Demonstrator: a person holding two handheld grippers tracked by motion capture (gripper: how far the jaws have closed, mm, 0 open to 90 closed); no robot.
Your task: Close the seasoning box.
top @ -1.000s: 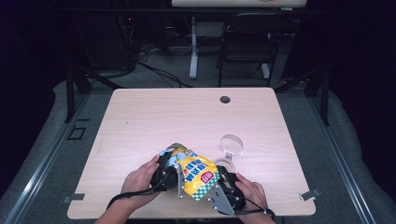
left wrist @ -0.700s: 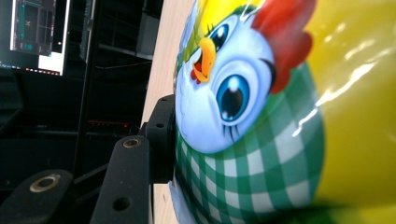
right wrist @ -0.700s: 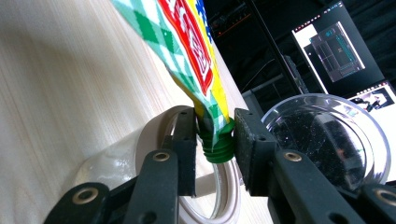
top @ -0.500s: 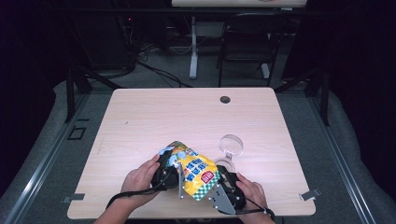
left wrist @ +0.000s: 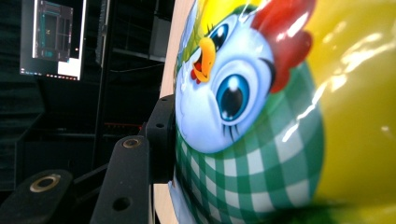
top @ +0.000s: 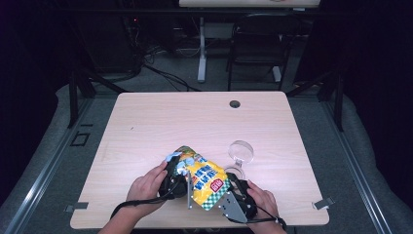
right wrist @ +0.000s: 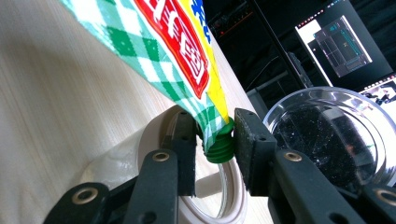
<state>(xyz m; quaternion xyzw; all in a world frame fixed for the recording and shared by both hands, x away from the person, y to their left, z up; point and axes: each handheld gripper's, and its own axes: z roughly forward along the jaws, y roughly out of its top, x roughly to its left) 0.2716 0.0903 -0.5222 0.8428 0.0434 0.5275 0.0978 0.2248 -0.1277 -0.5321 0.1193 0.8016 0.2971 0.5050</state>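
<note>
- In the high view, I saw the snack bag near the front edge of the wooden table, a little to the right of the middle, lifted between my two tools.
- The left gripper was at the bag's 9 o'clock side, with my left hand behind it.
- The right gripper was at the bag's 4 o'clock corner, with my right hand behind it at about 5 o'clock.
- A clear round lid lay on the table at about 2 o'clock from the bag, just beside it. A dark hole was in the table top at 12 o'clock, well apart.
- In the left gripper view, the bag was very close to the camera; I saw a cartoon chicken face and a green checked pattern. One black jaw at 8 o'clock pressed on the bag's side, so I judged this gripper clenched on the bag. The other jaw was hidden behind the bag.
- In the right gripper view, the two jaws were closed on the bag's green checked corner, with a green pad between them. So this gripper was grasping the bag too.
- Under the jaws lay a white ring on the table. At 3 o'clock stood a clear round dish, just beside the right jaw.
</note>
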